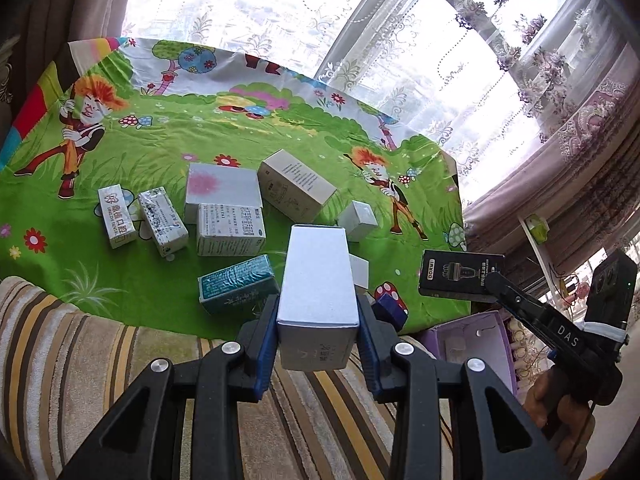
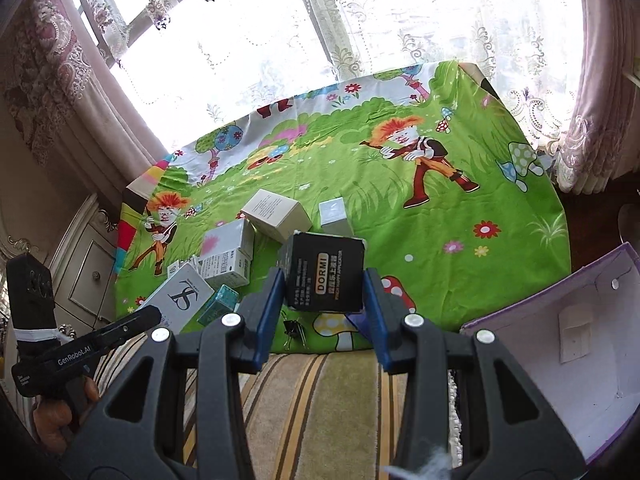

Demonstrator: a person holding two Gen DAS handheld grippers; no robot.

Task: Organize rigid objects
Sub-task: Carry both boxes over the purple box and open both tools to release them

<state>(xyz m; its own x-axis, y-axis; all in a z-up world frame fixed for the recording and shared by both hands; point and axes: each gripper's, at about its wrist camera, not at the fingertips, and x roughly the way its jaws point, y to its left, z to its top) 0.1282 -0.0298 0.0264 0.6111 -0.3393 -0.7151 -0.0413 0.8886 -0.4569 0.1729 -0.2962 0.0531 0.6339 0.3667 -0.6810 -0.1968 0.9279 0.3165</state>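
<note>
My left gripper (image 1: 318, 320) is shut on a long white box (image 1: 318, 280) and holds it above the near edge of the green cartoon cloth (image 1: 200, 128). My right gripper (image 2: 324, 300) is shut on a black DORMI box (image 2: 326, 276), which also shows in the left wrist view (image 1: 460, 274). Several boxes lie on the cloth: a teal box (image 1: 238, 282), white printed boxes (image 1: 230, 228), a beige carton (image 1: 296, 186) and a small white box (image 1: 358, 220).
An open purple box (image 2: 560, 352) stands at the right, beyond the cloth's edge; it also shows in the left wrist view (image 1: 472, 344). A striped cushion (image 2: 320, 400) lies below both grippers. Binder clips (image 2: 294, 332) lie at the cloth's near edge. Lace curtains hang behind.
</note>
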